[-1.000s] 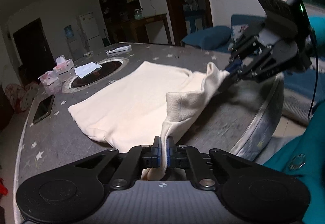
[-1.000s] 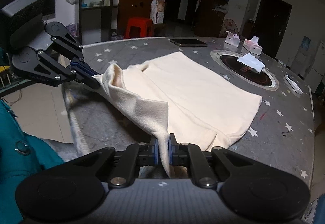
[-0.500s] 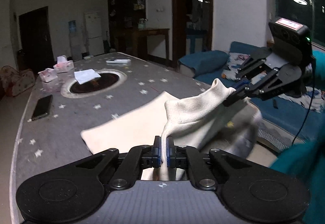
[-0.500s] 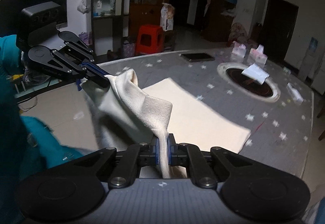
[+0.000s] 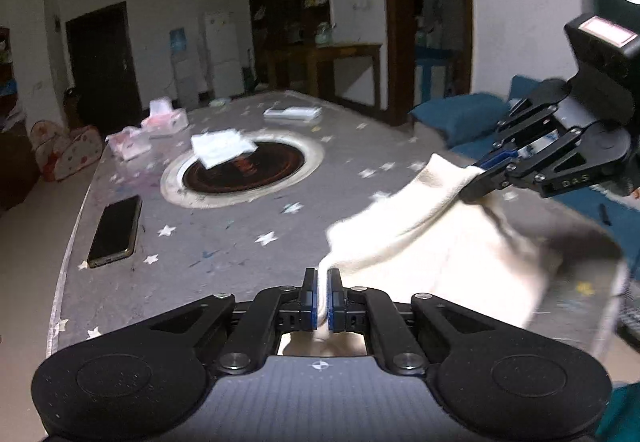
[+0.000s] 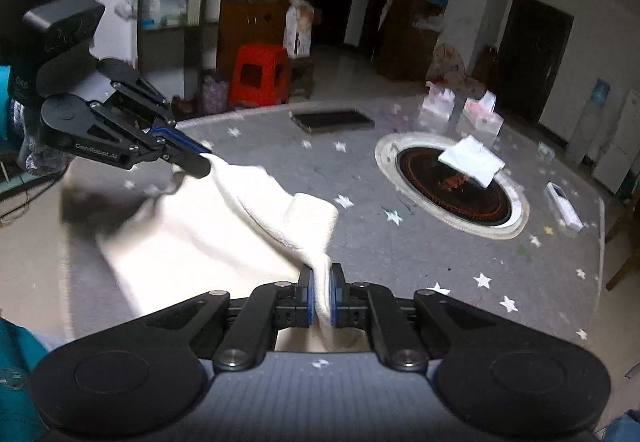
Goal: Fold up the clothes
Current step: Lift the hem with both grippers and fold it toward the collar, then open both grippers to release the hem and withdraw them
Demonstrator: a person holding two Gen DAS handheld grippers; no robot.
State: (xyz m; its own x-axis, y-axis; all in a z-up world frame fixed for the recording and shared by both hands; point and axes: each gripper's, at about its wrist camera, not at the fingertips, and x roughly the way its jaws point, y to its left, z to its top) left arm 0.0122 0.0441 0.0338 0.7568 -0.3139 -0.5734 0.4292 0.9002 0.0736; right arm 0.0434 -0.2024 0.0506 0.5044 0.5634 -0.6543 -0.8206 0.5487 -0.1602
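Cream garment (image 5: 432, 242) hung between my left gripper (image 5: 322, 296) and right gripper (image 6: 321, 296), each pinching an edge. I held it raised toward the table's (image 5: 224, 242) six-o'clock edge, probably to lay a fold.

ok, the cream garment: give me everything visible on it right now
The cream garment looks like soft, slightly fuzzy knit, plain, with no print. It is pinched at two spots along one edge: the left gripper is shut on one, the right gripper on the other. The edge between them is raised and sags; the rest hangs down toward the near edge of the grey star-patterned table, blurred. Its overall shape cannot be told.
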